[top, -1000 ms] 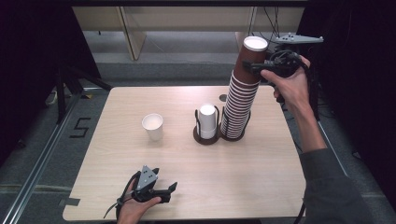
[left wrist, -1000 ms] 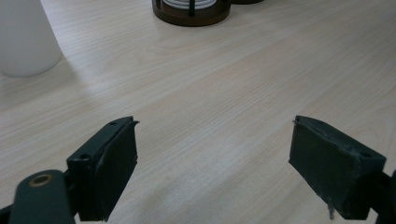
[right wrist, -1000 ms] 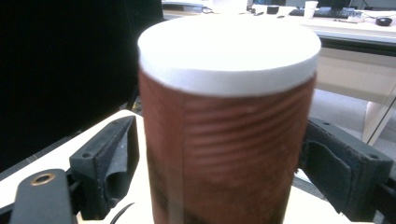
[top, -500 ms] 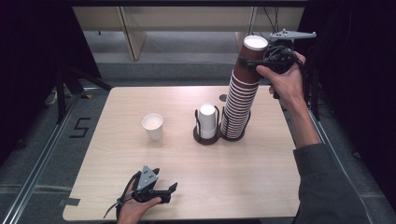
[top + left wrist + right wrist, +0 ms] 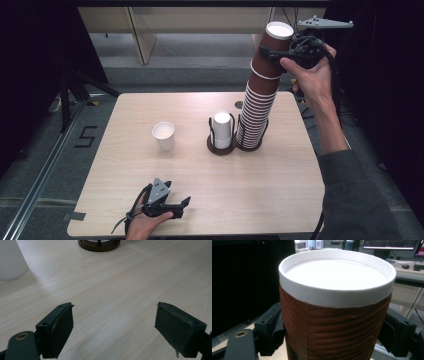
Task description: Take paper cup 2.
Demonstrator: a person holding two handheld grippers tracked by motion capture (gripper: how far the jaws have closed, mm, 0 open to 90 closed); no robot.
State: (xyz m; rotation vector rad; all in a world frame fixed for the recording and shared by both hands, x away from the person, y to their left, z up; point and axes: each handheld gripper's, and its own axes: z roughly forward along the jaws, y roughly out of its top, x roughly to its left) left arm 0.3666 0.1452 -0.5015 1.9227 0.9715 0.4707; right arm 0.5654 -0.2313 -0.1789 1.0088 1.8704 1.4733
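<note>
A tall leaning stack of brown ribbed paper cups (image 5: 256, 112) stands on the table at the right. Its top brown cup (image 5: 274, 39) with a white rim sits raised a little above the rest. My right gripper (image 5: 272, 54) has just been closing and is shut on that cup, one pad on each side. In the right gripper view the cup (image 5: 334, 322) sits between the jaws of the right gripper (image 5: 334, 337). My left gripper (image 5: 182, 205) rests near the table's front edge. The left gripper (image 5: 113, 327) is open over bare wood.
A white paper cup (image 5: 164, 135) stands left of centre, its side (image 5: 10, 260) at the upper left in the left gripper view. A dark wire holder (image 5: 220, 145) holds white cups next to the stack. The wooden table (image 5: 270, 195) is bounded by dark floor.
My right hand has risen, and the top brown cup has come up with it, slightly off the stack. The left hand has stayed put.
</note>
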